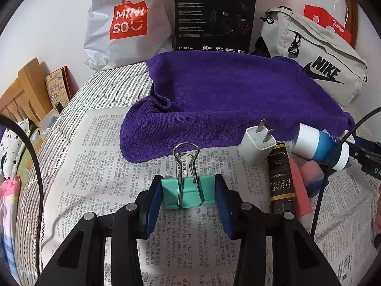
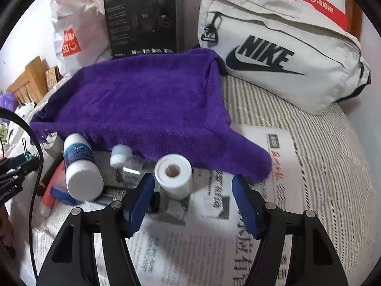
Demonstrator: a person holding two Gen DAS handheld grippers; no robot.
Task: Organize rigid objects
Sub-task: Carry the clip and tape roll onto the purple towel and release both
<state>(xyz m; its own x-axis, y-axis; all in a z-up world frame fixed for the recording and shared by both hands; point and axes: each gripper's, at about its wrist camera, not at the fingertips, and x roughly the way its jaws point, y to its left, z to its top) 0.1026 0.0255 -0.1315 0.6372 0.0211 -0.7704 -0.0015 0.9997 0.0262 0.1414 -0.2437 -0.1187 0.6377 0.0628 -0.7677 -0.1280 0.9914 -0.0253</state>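
My left gripper [image 1: 188,190] is shut on a teal binder clip [image 1: 188,194], held above the newspaper [image 1: 100,166]. To its right lie a white plug adapter [image 1: 256,144], a dark "Grand Reserve" box [image 1: 281,178], a pink bar [image 1: 300,190] and a white-and-blue bottle [image 1: 319,144]. My right gripper [image 2: 193,183] is open and empty, just in front of a white tape roll [image 2: 173,175]. The bottle [image 2: 81,166], a small white jar [image 2: 120,155] and a clear jar [image 2: 133,166] lie left of the roll. A purple towel [image 2: 142,109] is spread behind.
A Nike bag [image 2: 285,54], a black Edifier box [image 1: 214,16] and a Miniso bag [image 1: 123,23] stand along the wall. The striped bedding [image 2: 321,143] lies under the newspaper. A wooden bed frame [image 1: 21,90] is at the left. Black cables [image 1: 35,166] cross both views.
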